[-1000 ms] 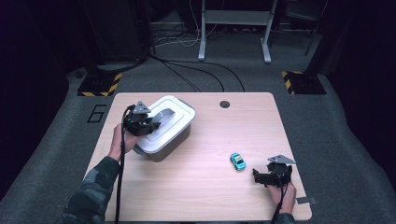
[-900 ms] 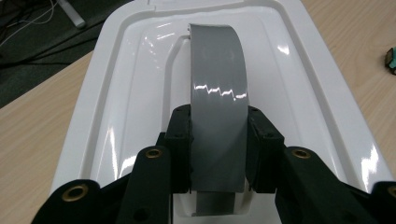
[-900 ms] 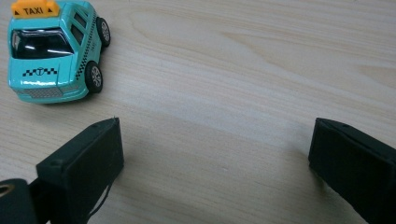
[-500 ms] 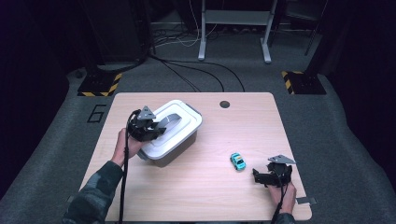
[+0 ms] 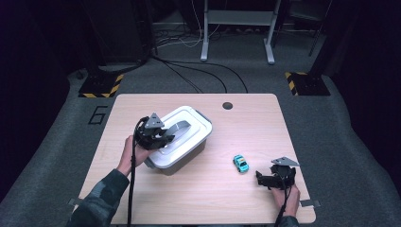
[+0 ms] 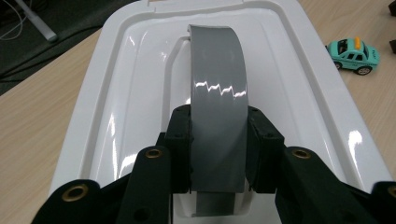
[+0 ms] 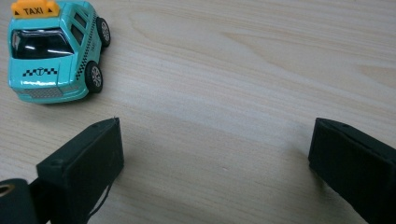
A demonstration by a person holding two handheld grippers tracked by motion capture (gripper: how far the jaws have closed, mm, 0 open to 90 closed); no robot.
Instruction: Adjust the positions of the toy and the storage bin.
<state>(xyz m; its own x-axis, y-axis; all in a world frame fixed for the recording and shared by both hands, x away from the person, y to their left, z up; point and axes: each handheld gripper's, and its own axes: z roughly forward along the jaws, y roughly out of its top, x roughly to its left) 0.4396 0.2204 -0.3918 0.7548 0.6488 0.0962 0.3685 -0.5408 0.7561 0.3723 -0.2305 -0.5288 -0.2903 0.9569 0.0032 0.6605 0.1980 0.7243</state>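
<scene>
Nearest, the right tongs (image 5: 276,178) rest wide open and empty on the counter (image 5: 198,198), the teal toy taxi (image 5: 241,163) just beside them, not yet picked up. Farther off, the left tongs (image 5: 156,137) are clamped on the grey handle (image 6: 217,93) of the white lidded bin (image 5: 184,142), whose lid is on.

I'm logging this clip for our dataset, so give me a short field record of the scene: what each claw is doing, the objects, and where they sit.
left claw: shut on grey handle of the box lid
box: white lidded plastic box, left half of the table
right claw: open, nothing between the jaws, just above the table
toy taxi: teal, on the table between box and right claw, untouched
table: light wood
</scene>
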